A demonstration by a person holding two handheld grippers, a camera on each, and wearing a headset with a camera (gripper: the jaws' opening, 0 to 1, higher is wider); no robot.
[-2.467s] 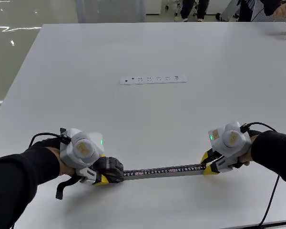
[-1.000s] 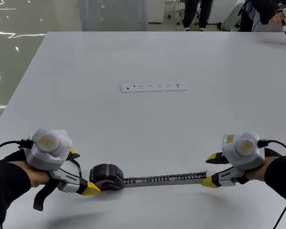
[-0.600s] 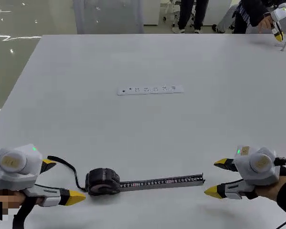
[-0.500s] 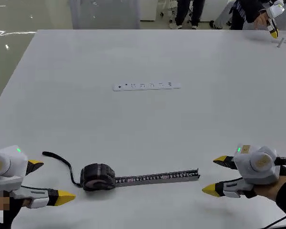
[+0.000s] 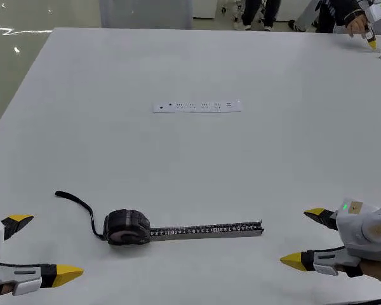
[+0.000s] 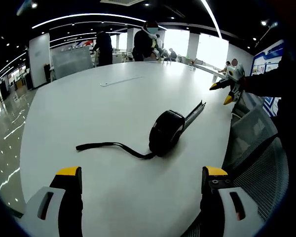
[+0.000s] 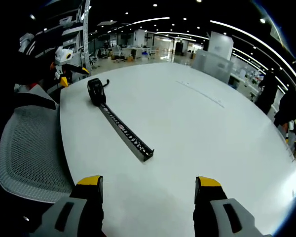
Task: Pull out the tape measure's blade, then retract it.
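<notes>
A black tape measure (image 5: 126,227) lies on the white table (image 5: 197,159), its blade (image 5: 206,229) drawn out to the right and flat on the surface. Its black wrist strap (image 5: 76,203) trails to the left. My left gripper (image 5: 43,248) stands open at the lower left, well short of the case (image 6: 166,131). My right gripper (image 5: 303,237) is open too, to the right of the blade tip (image 7: 146,154), with a gap between them. Nothing is held by either gripper (image 6: 142,177) (image 7: 149,186).
A white power strip (image 5: 197,106) lies mid-table. At the far right corner another person's hand holds a gripper (image 5: 370,19). People stand beyond the far edge. A grey mesh chair (image 7: 29,158) is by the table's near edge.
Both grippers let go of the tape measure and drew back outward, left and right. The case and the extended blade now lie free on the table. The head camera has shifted.
</notes>
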